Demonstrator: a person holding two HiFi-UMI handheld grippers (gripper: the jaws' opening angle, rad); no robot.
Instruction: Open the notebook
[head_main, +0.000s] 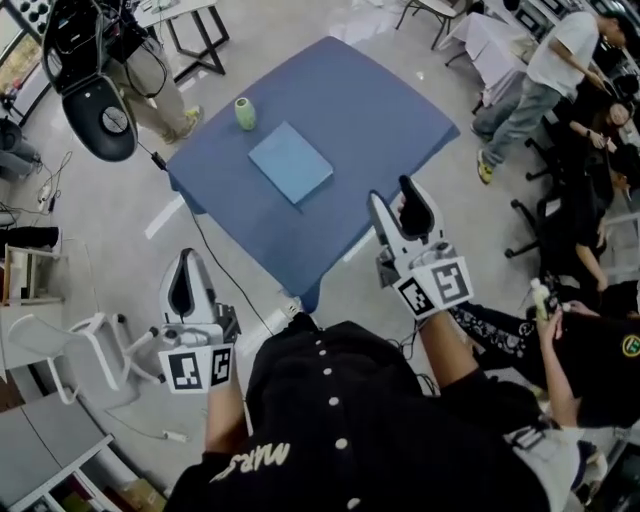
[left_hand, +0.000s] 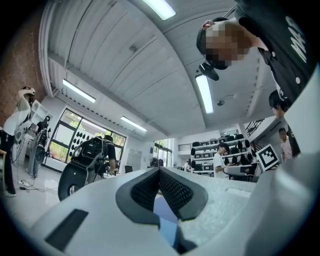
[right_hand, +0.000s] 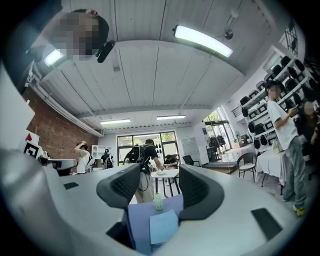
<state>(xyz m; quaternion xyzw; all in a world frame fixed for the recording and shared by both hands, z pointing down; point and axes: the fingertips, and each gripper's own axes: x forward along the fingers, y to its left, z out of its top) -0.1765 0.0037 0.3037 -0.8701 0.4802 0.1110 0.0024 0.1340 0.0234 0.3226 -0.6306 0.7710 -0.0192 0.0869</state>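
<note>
A closed light-blue notebook (head_main: 290, 162) lies flat near the middle of a blue-covered table (head_main: 370, 100). It shows again in the right gripper view as a notebook (right_hand: 164, 226) seen between the jaws, some way ahead. My right gripper (head_main: 403, 212) hangs in the air off the table's near edge, open and empty, and it is well short of the notebook. My left gripper (head_main: 184, 290) is held lower left over the floor, away from the table. In its own view the left gripper (left_hand: 160, 172) has its pad tips touching, with nothing held.
A small green cup (head_main: 245, 113) stands on the table beyond the notebook's far left corner. A cable (head_main: 215, 262) runs over the floor by the table's near left edge. Seated people (head_main: 590, 340) are at the right, a white chair (head_main: 60, 350) at the left.
</note>
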